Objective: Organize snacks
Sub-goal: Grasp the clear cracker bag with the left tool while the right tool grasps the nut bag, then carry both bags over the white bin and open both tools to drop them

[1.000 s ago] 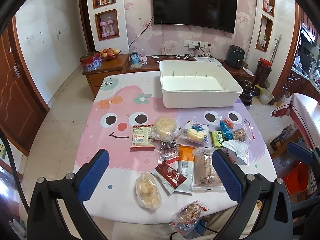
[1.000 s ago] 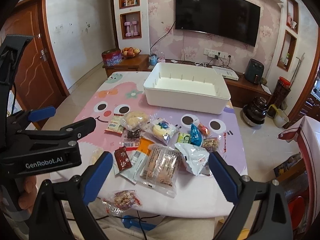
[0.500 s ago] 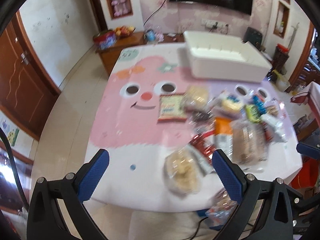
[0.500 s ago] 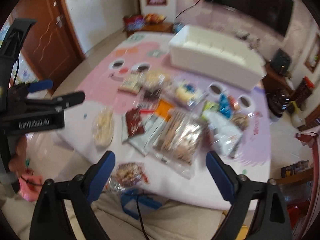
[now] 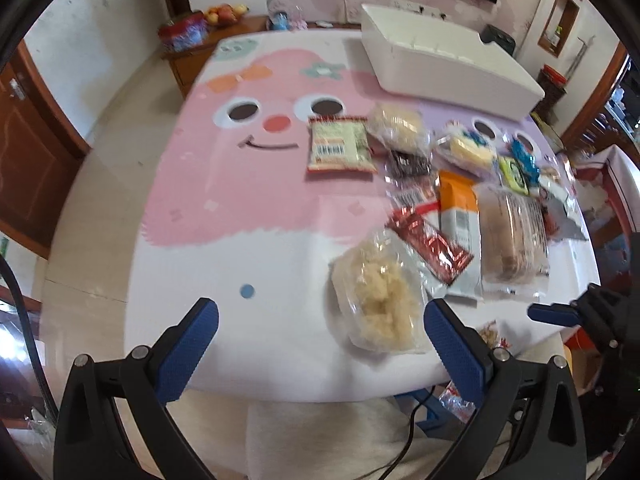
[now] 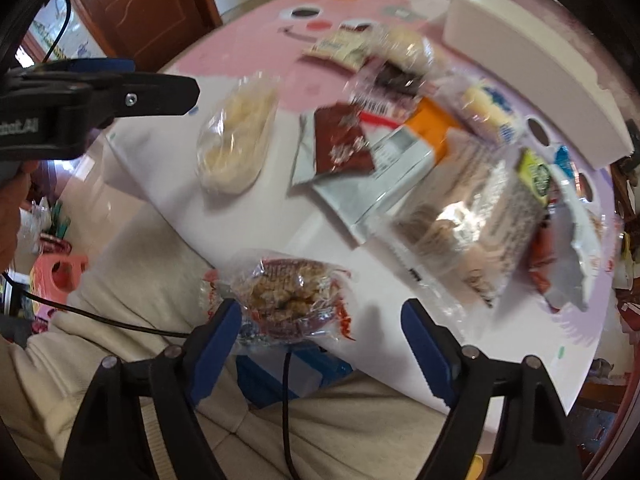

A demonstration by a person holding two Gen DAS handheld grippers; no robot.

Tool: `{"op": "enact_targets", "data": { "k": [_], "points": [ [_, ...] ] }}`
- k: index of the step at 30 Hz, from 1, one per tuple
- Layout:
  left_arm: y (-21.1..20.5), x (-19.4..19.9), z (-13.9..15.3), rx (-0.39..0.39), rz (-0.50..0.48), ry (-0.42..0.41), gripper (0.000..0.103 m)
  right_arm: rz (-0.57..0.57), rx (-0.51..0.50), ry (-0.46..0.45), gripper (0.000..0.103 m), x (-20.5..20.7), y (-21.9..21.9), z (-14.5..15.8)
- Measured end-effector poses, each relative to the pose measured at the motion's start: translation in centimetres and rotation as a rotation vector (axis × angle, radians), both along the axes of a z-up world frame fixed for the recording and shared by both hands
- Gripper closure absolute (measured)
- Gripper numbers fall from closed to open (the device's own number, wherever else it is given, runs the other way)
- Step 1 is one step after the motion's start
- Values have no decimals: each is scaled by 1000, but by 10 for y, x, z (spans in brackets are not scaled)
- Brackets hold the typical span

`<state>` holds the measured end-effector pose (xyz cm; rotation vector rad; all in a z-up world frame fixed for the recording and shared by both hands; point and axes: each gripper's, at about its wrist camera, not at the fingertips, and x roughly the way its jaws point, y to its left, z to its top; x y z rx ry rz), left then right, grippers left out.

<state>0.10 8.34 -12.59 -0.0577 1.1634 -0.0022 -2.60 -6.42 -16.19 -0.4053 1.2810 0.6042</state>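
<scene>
Many snack packs lie flat on the bench. A clear bag of pale puffs (image 5: 378, 300) sits near the front edge. A dark red pack (image 5: 430, 242) rests on an orange and white one (image 5: 458, 208). A clear pack of brown nutty bits (image 6: 290, 294) hangs over the edge. A white box (image 5: 448, 58) stands open at the back.

The tablecloth (image 5: 256, 240) looked smooth and slightly glossy; the snack wrappers (image 6: 464, 208) were shiny crinkled plastic; the bin (image 5: 452, 64) was matt white plastic; the door (image 5: 28, 152) was varnished wood.
</scene>
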Motion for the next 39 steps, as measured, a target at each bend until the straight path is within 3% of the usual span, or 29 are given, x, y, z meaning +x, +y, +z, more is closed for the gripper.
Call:
{"op": "enact_targets", "data": {
  "k": [8, 10, 11, 14, 18, 24, 25, 26, 27, 30, 34, 39],
  "points": [
    [3, 7, -16, -89, -9, 39, 1, 31, -27, 20, 22, 2, 18, -19],
    [1, 10, -14, -104, -17, 37, 1, 33, -30, 27, 30, 3, 22, -24],
    [0, 10, -13, -106, -22, 36, 1, 29, -35, 38, 42, 5, 24, -28],
    [-6, 17, -14, -89, -33, 36, 1, 8, -36, 31, 60, 9, 26, -28],
    [-14, 27, -22, -110, -57, 75, 1, -21, -16, 28, 62, 18, 21, -26],
    [-30, 37, -39, -50, -78, 116, 2, -79, 33, 30, 65, 22, -1, -13],
    [-30, 38, -41, -43, -74, 119, 5, -87, 43, 32, 65, 23, -5, -9],
    [-29, 40, -43, -40, -71, 122, 20, -96, 63, 32, 65, 24, -9, -4],
    [-28, 41, -46, -44, -72, 130, 44, -102, 76, 29, 65, 24, -13, 0],
    [-22, 44, -52, -85, -51, 155, 65, -119, 108, 13, 65, 30, -24, 16],
    [-16, 44, -46, -127, -40, 142, 67, -150, 144, -6, 65, 40, -38, 36],
    [-21, 44, 2, -202, -89, 23, 67, -188, 179, -60, 65, 45, -53, 64]
  ]
}}
